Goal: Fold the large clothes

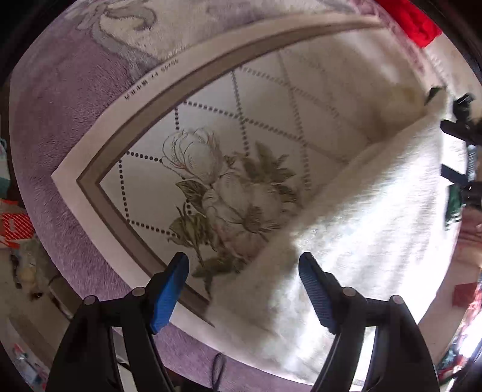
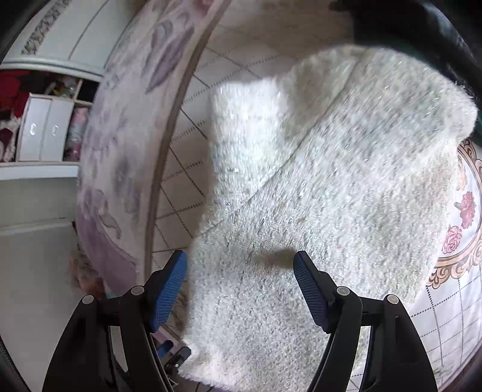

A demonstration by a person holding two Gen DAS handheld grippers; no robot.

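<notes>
A large fluffy white garment [image 1: 355,229] lies on a cream bedsheet with a printed flower and dotted lines [image 1: 211,169]. In the right wrist view the garment [image 2: 331,193] fills the middle, with a sleeve-like part [image 2: 241,126] reaching up on the left. My left gripper [image 1: 244,271] is open and empty, above the garment's left edge. My right gripper [image 2: 241,268] is open and empty, just above the garment's lower part. The other gripper [image 1: 461,141] shows at the right edge of the left wrist view.
A purple plush blanket [image 1: 60,126] lies under the sheet. A red cloth [image 1: 412,21] sits at the far corner. White drawers and a shelf [image 2: 45,126] stand left of the bed. The sheet has a pink flower border [image 2: 464,217] on the right.
</notes>
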